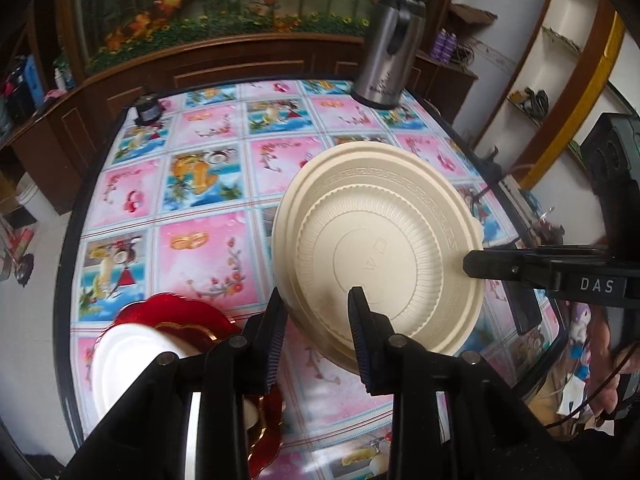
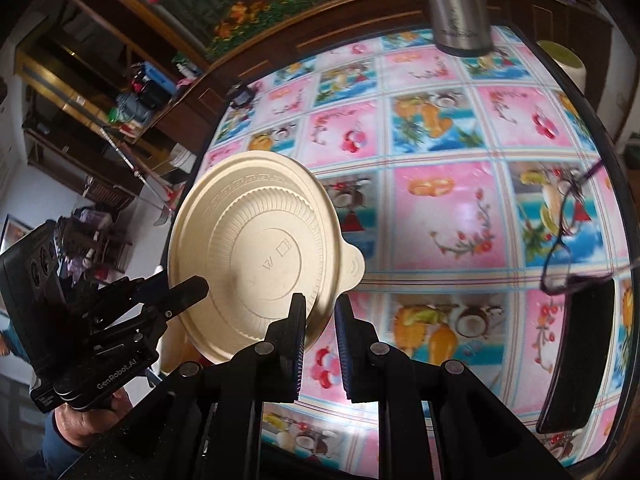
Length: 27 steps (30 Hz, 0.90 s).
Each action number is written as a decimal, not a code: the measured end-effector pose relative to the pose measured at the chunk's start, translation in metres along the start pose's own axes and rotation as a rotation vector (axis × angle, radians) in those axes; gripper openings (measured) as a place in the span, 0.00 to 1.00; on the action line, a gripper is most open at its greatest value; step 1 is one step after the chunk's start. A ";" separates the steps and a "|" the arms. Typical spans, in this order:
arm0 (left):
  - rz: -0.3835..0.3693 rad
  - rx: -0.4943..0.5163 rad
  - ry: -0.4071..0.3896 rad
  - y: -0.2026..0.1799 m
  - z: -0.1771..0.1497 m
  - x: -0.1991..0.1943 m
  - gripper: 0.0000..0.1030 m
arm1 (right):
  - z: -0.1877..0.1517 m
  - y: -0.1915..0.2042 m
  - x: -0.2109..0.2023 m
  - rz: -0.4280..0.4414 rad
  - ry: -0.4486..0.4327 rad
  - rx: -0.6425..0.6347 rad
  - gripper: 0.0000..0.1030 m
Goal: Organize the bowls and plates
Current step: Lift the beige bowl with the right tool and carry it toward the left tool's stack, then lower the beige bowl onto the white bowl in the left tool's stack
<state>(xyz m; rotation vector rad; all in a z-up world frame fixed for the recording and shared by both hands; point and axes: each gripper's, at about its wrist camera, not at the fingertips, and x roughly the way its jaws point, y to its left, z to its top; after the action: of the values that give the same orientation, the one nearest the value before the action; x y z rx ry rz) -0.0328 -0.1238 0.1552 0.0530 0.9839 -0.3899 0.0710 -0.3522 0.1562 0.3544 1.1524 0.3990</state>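
A table (image 1: 208, 184) draped in a glossy pink-and-blue fruit-print cloth filled the room's centre, backed by a dark wooden cabinet topped with artificial flowers, as a person worked two hand-held grippers above it. A steel thermos jug (image 1: 386, 48) stood at the far edge, and a pair of glasses (image 2: 576, 240) lay beside a dark phone-like slab (image 2: 580, 360) on the right side of the table.

Between the two grippers, clear of the cloth, hung the task's main piece: a stack of beige disposable bowls (image 1: 380, 248), turned bottom-up and tilted, with a small tab (image 2: 354, 266) jutting from the rim toward the right side. The stack lay directly ahead of both grippers, held from opposite edges, so neither hand looked nearer than the other. Low at the left, a white plate (image 1: 128, 364) rested on a red gold-edged plate (image 1: 176, 312), apparently where such pieces were being collected.

The left gripper (image 1: 316, 320) stood narrowly parted, its pads closed over the near rim of the bowls. The right gripper (image 2: 320, 320) was almost fully closed, pinching the stack's thin rim on its side. With the load shared, any coming move seemed to depend on both hands travelling together and keeping the tilted stack from slipping.
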 end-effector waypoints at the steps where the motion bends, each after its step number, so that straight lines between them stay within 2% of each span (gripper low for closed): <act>1: 0.005 -0.008 -0.008 0.004 -0.001 -0.006 0.28 | 0.002 0.005 0.000 0.007 0.002 -0.011 0.16; 4: 0.019 -0.034 -0.032 0.013 -0.005 -0.022 0.28 | 0.005 0.021 -0.002 0.021 0.002 -0.044 0.16; 6: 0.022 -0.052 -0.048 0.020 -0.008 -0.032 0.32 | 0.006 0.032 -0.003 0.028 -0.001 -0.074 0.16; 15: 0.062 -0.148 -0.092 0.056 -0.028 -0.065 0.33 | 0.008 0.079 0.006 0.087 0.029 -0.165 0.16; 27: 0.116 -0.287 -0.086 0.106 -0.072 -0.087 0.33 | -0.006 0.136 0.044 0.130 0.120 -0.288 0.16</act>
<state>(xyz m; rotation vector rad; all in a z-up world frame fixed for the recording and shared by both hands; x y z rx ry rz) -0.0963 0.0159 0.1721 -0.1648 0.9389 -0.1406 0.0645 -0.2117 0.1816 0.1545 1.1721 0.6989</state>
